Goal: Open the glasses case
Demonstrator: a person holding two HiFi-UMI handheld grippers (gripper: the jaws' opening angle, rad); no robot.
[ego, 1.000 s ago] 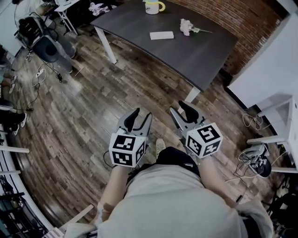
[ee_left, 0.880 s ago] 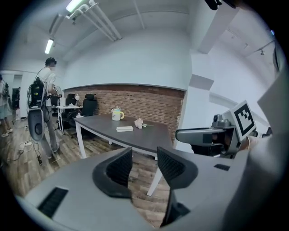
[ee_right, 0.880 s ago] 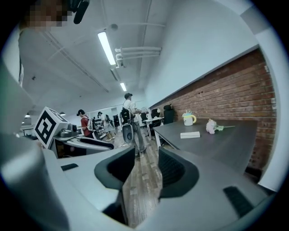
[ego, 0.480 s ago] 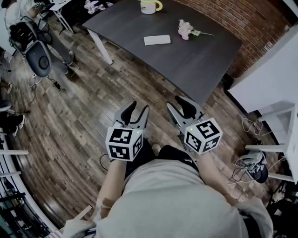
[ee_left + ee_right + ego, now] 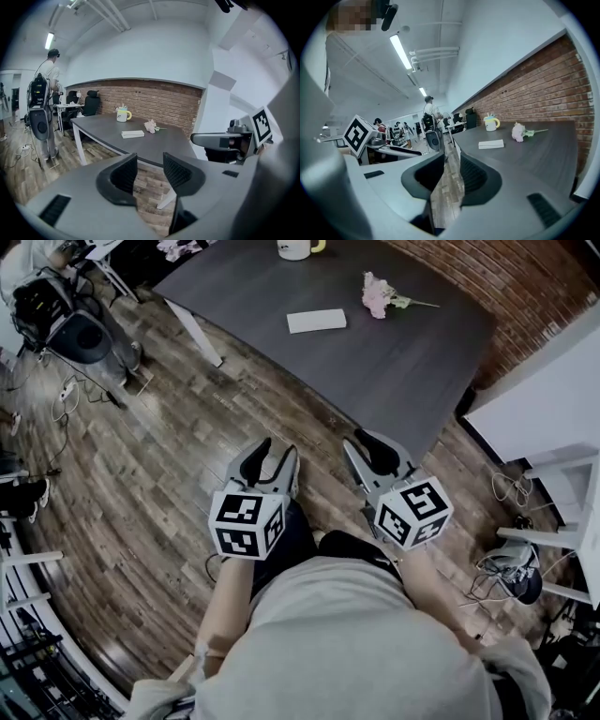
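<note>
The glasses case [image 5: 316, 321] is a flat white oblong lying shut on the dark table [image 5: 394, 362], far ahead of both grippers. It also shows as the white case [image 5: 132, 134] in the left gripper view and the same case [image 5: 491, 144] in the right gripper view. My left gripper [image 5: 267, 457] is held over the wooden floor short of the table, jaws open and empty [image 5: 150, 161]. My right gripper [image 5: 375, 448] hovers near the table's near corner. Its jaws are closing, a narrow gap remains, and nothing is between them [image 5: 452, 161].
A mug [image 5: 298, 247] and a pink flower [image 5: 378, 294] stand on the table beyond the case. A brick wall [image 5: 525, 287] runs behind it, with a white cabinet [image 5: 534, 399] to the right. An office chair [image 5: 80, 334] and floor cables [image 5: 511, 486] lie around; people stand far left [image 5: 47, 93].
Both grippers have been carried forward, and the table's near corner now lies closer to them. The right gripper's jaws look narrower than before.
</note>
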